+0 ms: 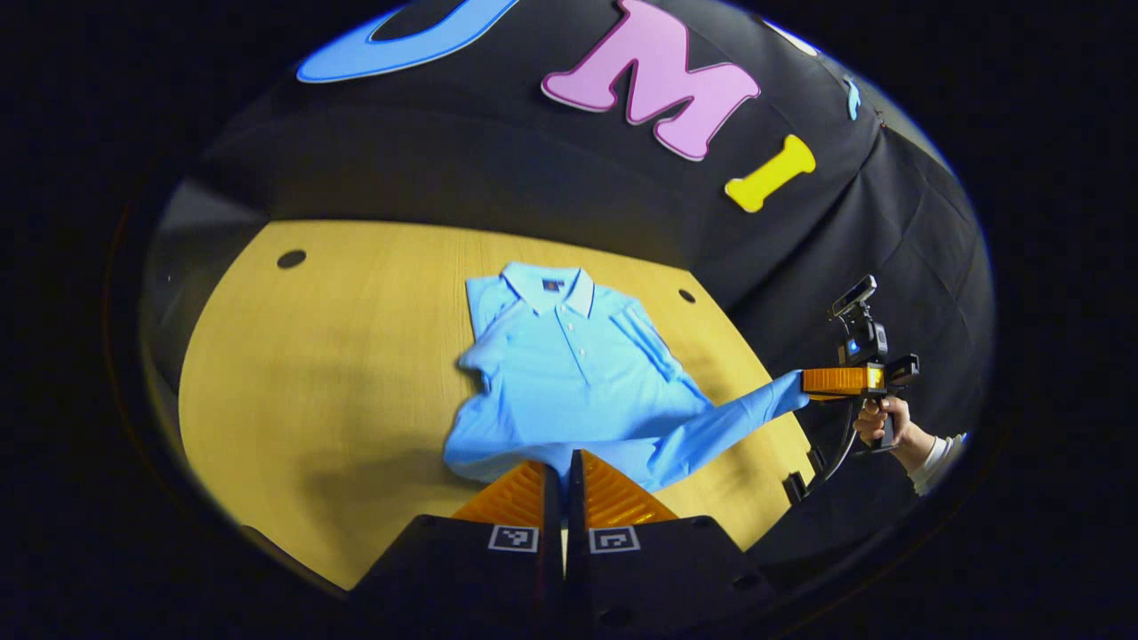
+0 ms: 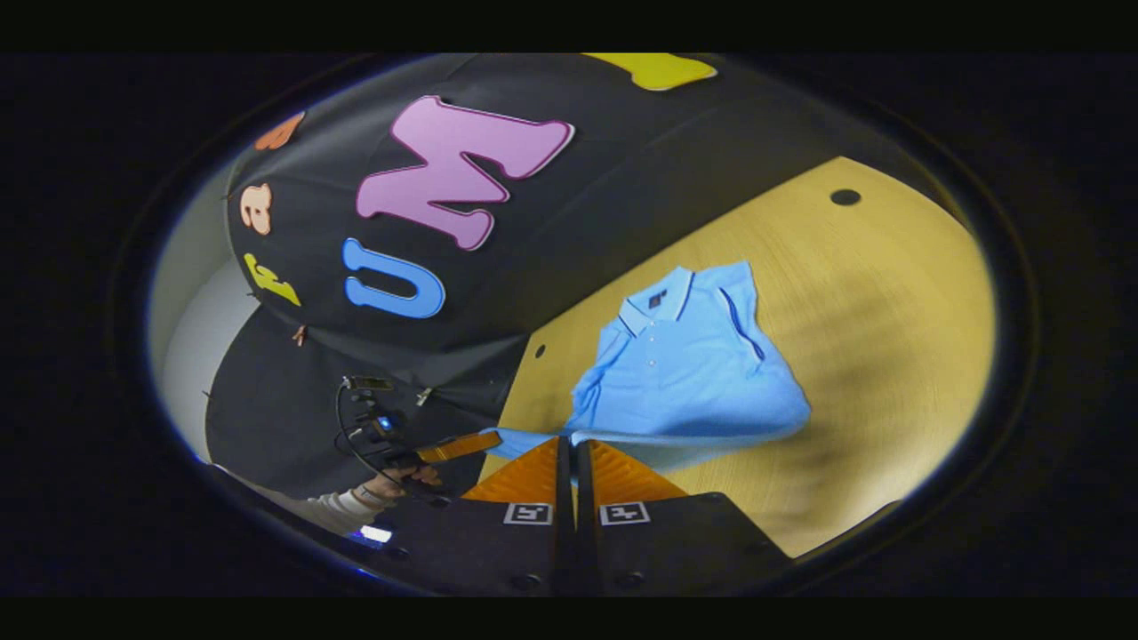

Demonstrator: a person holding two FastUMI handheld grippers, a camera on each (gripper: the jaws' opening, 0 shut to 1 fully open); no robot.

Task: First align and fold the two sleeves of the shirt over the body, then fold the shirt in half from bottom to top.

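Jaws of my left gripper are pinching shut on the sleeve of the blue shirt lying mid-table. My right gripper is clamping the cuff off the right edge. I am reading nothing off the collar label.

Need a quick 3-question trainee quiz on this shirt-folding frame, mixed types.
1. True or false: the light blue polo shirt lies buttons-down on the yellow wooden table.
2. The left gripper is shut on: A the collar, B the shirt's bottom edge, C nothing.
3. What does the right gripper hold?
Key: 1 false; 2 B; 3 the shirt's bottom edge.
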